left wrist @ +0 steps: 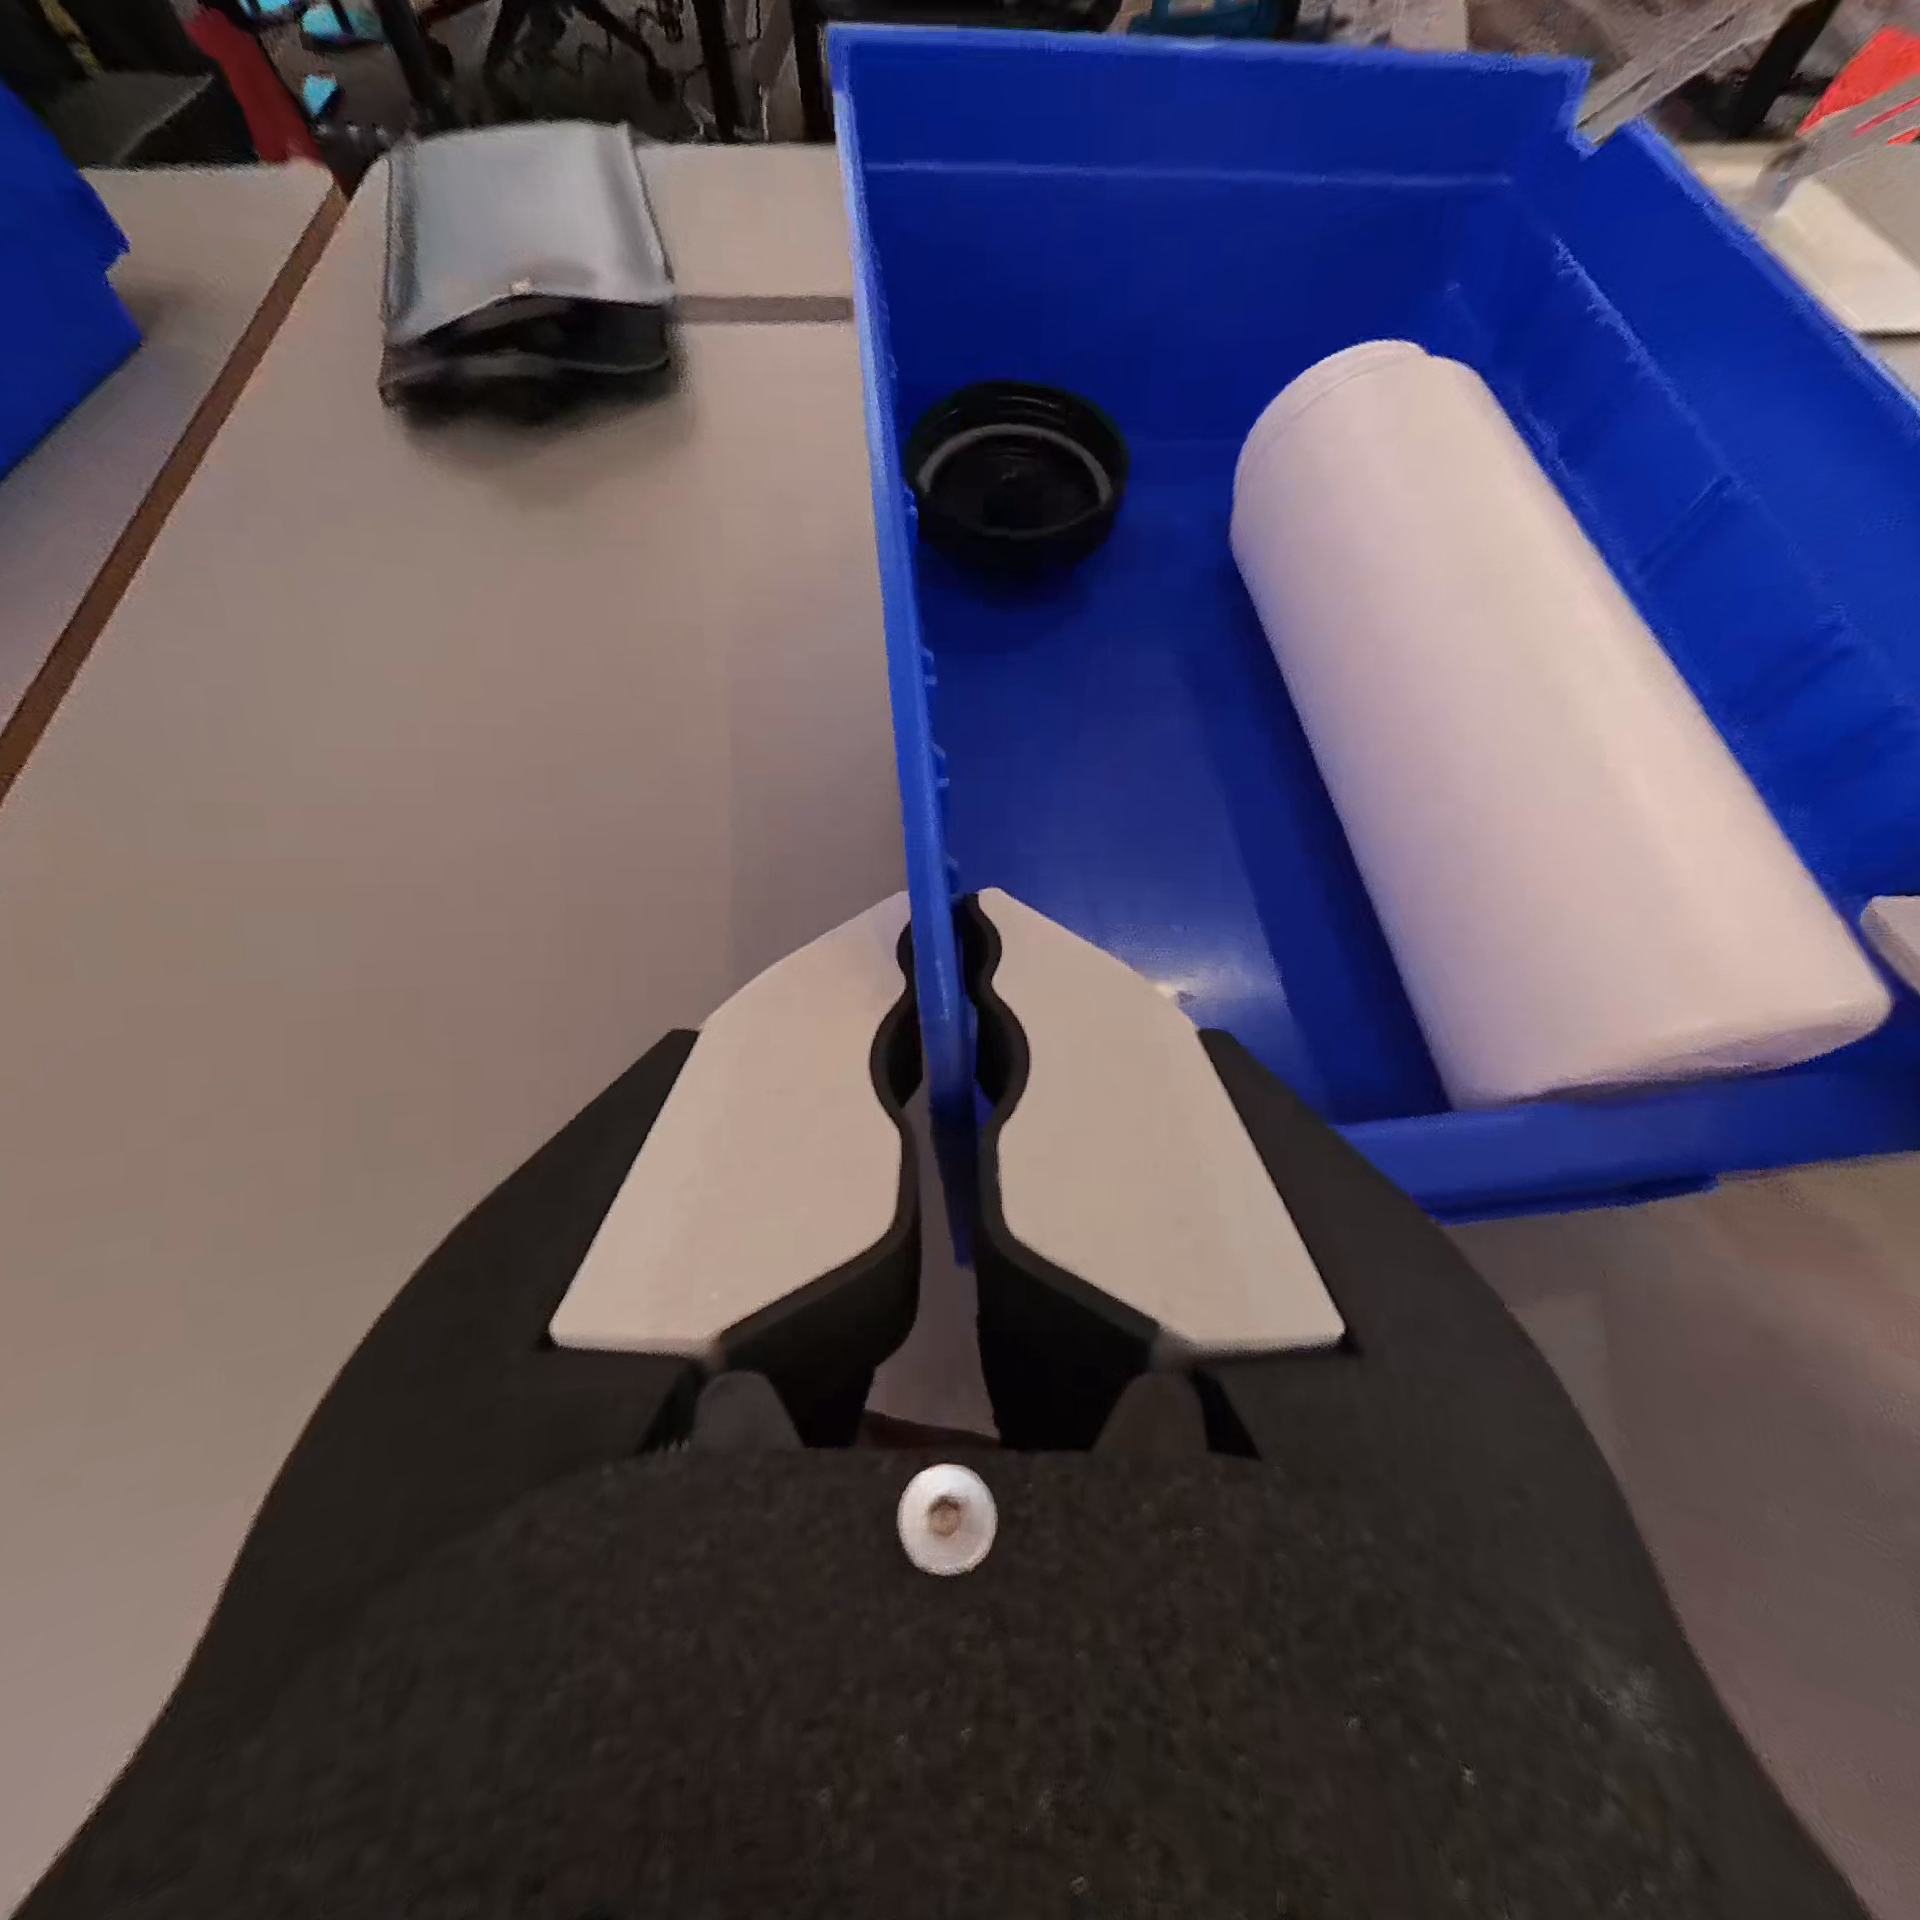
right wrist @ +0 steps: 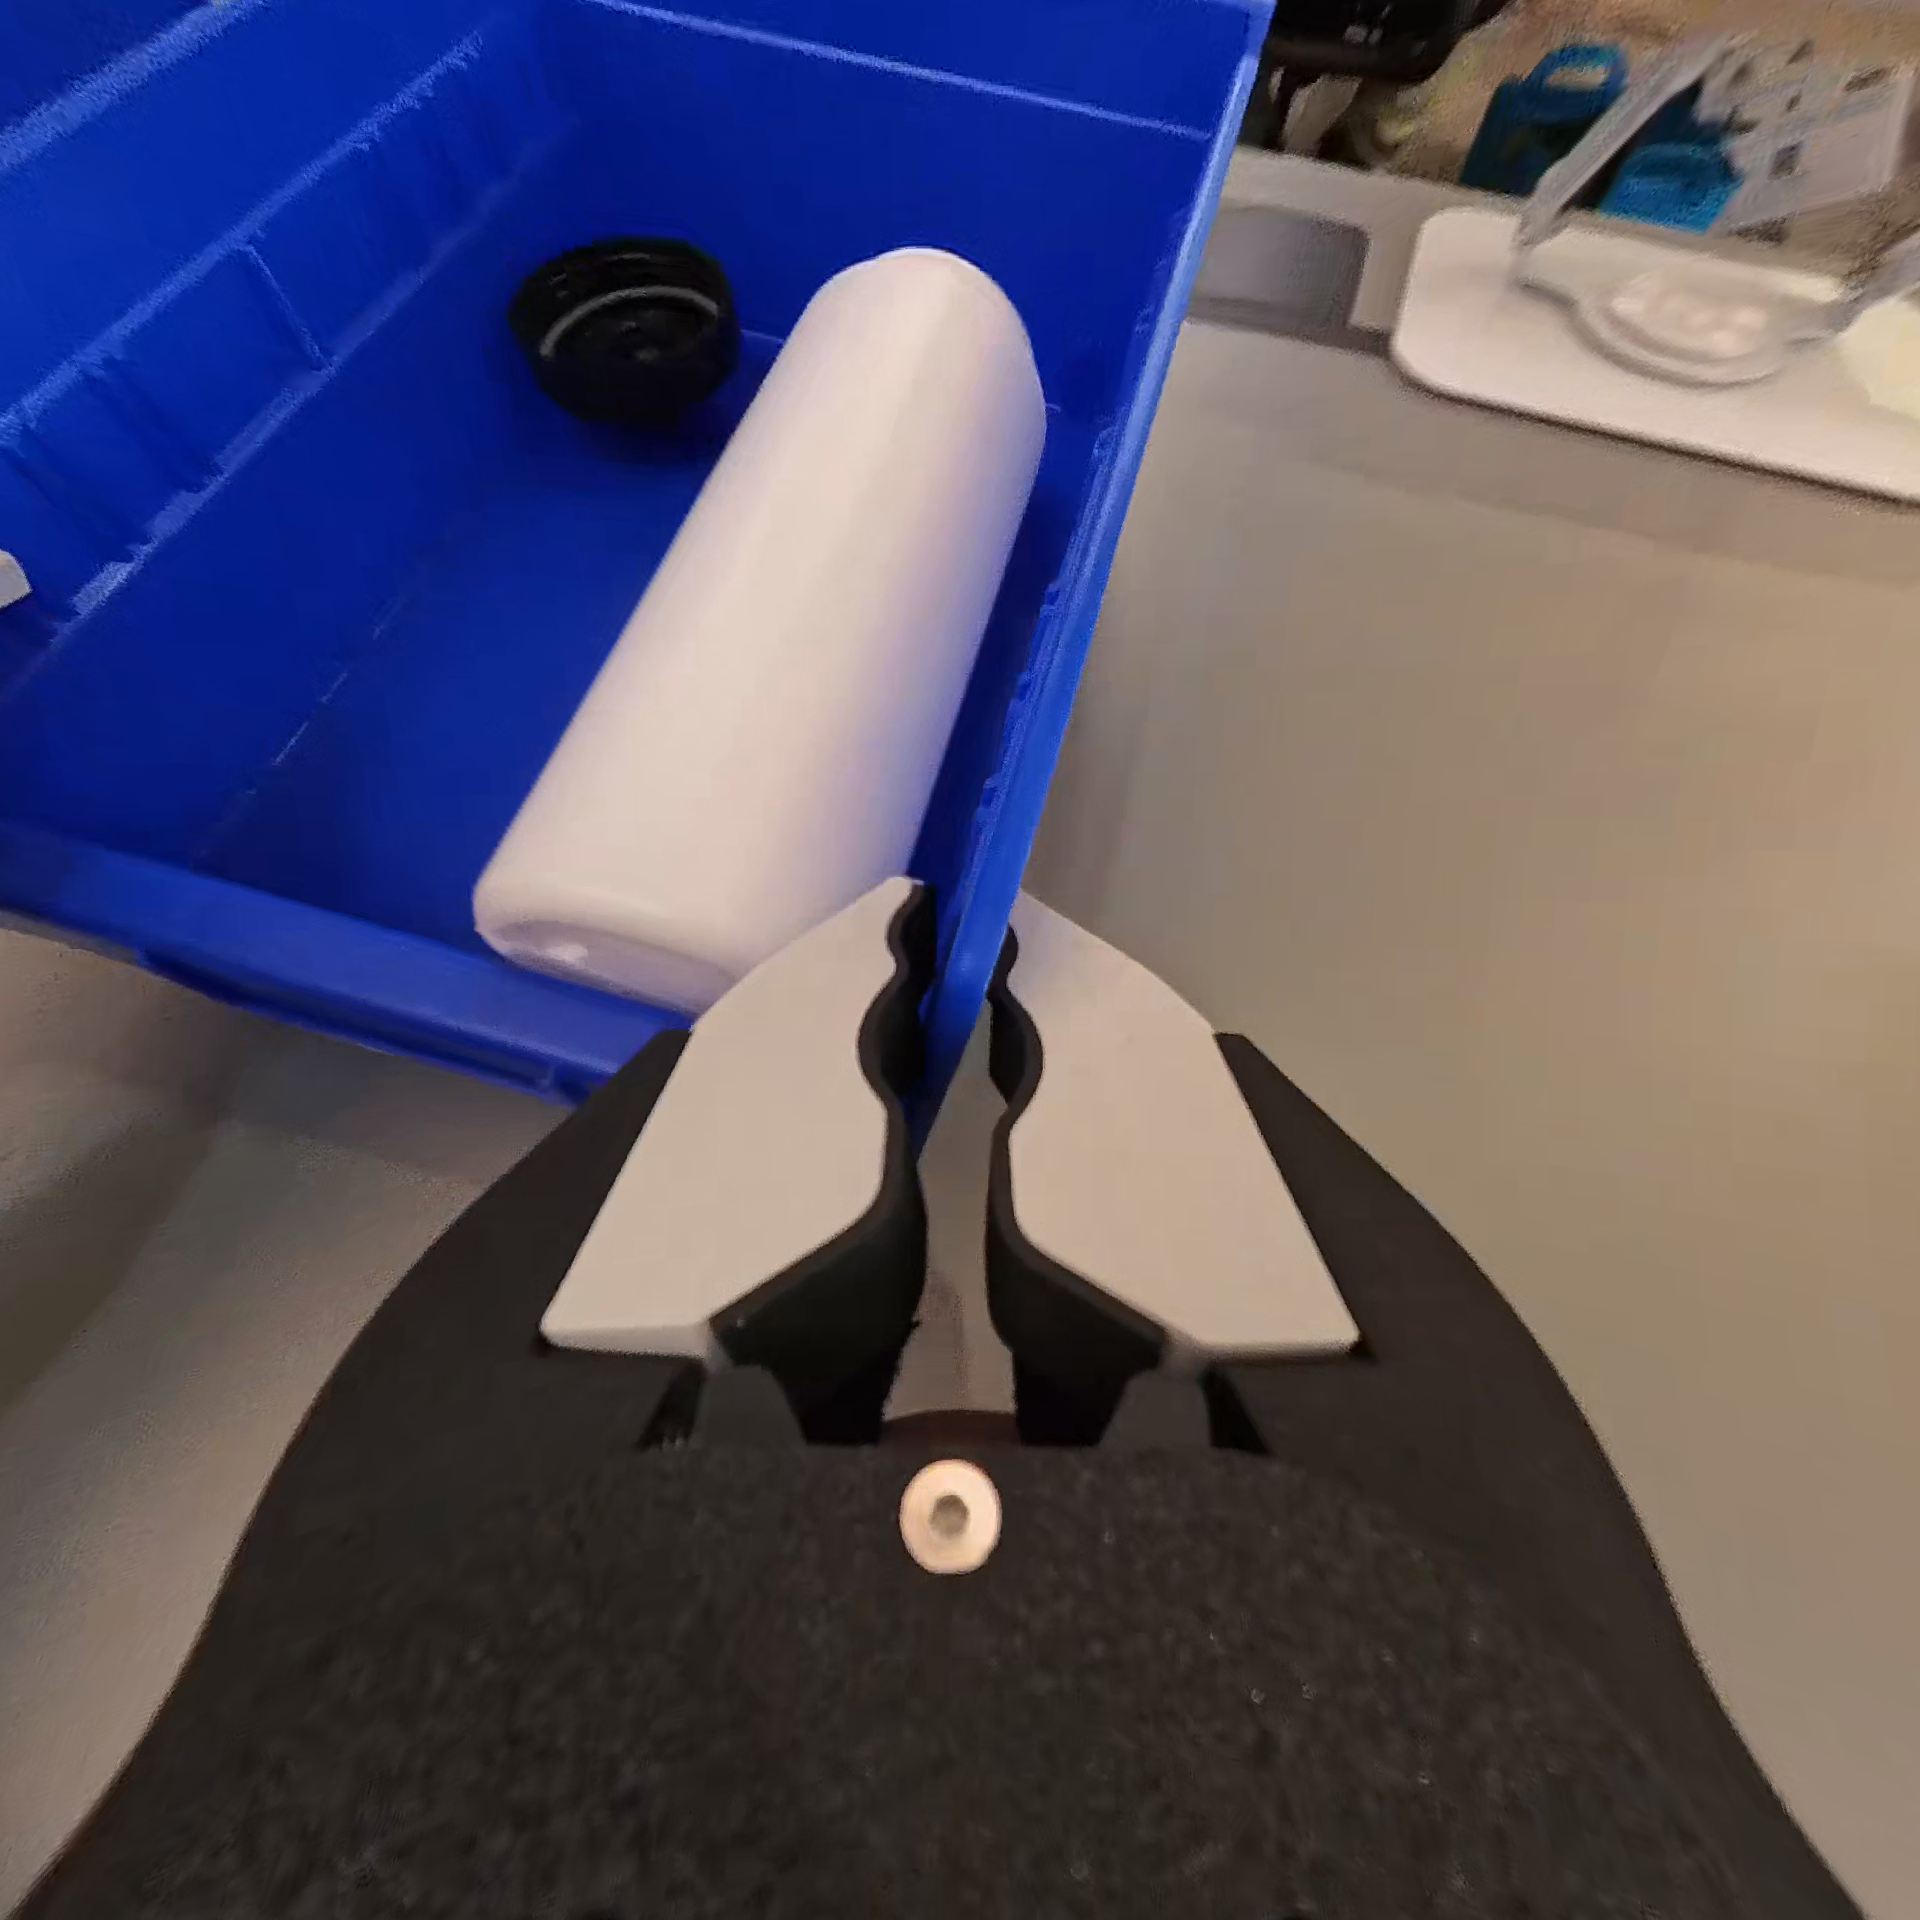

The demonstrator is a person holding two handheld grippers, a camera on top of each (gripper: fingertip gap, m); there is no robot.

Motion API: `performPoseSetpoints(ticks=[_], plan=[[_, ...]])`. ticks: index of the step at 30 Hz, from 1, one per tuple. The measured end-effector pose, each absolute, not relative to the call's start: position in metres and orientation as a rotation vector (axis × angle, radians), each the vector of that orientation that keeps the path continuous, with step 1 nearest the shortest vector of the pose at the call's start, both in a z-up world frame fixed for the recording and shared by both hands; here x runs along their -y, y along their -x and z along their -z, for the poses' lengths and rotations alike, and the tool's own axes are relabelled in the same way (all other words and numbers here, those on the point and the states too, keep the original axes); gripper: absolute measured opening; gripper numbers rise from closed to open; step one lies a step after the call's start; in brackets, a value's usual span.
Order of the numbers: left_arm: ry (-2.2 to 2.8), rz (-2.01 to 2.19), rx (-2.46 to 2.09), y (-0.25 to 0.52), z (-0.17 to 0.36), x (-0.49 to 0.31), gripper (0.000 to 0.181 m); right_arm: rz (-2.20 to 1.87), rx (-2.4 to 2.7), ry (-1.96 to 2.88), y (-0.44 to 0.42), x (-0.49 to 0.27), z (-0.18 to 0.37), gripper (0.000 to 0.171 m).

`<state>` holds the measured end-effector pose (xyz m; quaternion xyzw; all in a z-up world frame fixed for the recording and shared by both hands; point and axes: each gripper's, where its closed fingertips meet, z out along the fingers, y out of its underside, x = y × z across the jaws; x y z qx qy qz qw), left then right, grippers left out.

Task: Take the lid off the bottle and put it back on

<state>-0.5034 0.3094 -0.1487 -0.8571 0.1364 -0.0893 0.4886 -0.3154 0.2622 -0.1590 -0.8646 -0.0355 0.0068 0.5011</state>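
Observation:
A white bottle (left wrist: 1538, 717) lies on its side in a blue bin (left wrist: 1122, 790), along the bin's right wall. A black lid (left wrist: 1016, 473) lies open side up on the bin floor, apart from the bottle, near the left wall. My left gripper (left wrist: 940, 914) is shut on the bin's left wall. In the right wrist view the bottle (right wrist: 769, 644) and the lid (right wrist: 623, 327) show inside the bin (right wrist: 312, 623). My right gripper (right wrist: 961, 914) is shut on the bin's right wall, next to the bottle's near end.
The bin stands on a grey table (left wrist: 468, 779). A dark pouch (left wrist: 525, 270) lies at the back left. Another blue bin (left wrist: 52, 291) is at the far left. A white tray (right wrist: 1621, 343) with a clear container sits right of the bin.

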Motion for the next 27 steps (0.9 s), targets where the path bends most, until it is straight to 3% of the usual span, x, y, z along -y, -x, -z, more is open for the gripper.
performPoseSetpoints(ticks=[5, 6, 9, 14, 20, 24, 27], plan=[[2.086, 0.320, -0.272, 0.507, 0.152, -0.311, 0.007, -0.087, 0.183, 2.058, 0.325, -0.265, 0.159, 0.014], [2.082, 0.308, -0.270, 0.507, 0.147, -0.308, 0.021, -0.116, 0.220, 2.036, 0.322, -0.261, 0.153, 0.018], [2.008, 0.267, -0.223, 0.511, 0.113, -0.291, 0.044, -0.233, 0.363, 2.000, 0.305, -0.234, 0.133, 0.040], [1.830, 0.482, -0.198, 0.478, 0.051, -0.235, 0.049, -0.328, 0.428, 1.940, 0.204, -0.168, 0.094, 0.040], [1.883, 0.606, -0.352, 0.409, 0.085, -0.173, 0.058, -0.156, 0.236, 1.920, 0.016, -0.100, 0.075, 0.042], [1.932, 0.520, -0.363, 0.398, 0.128, -0.171, 0.053, -0.052, -0.064, 1.847, -0.089, -0.051, 0.104, 0.050], [1.963, 0.518, -0.367, 0.395, 0.135, -0.180, 0.061, 0.001, -0.151, 1.874, -0.131, -0.049, 0.124, 0.054]])
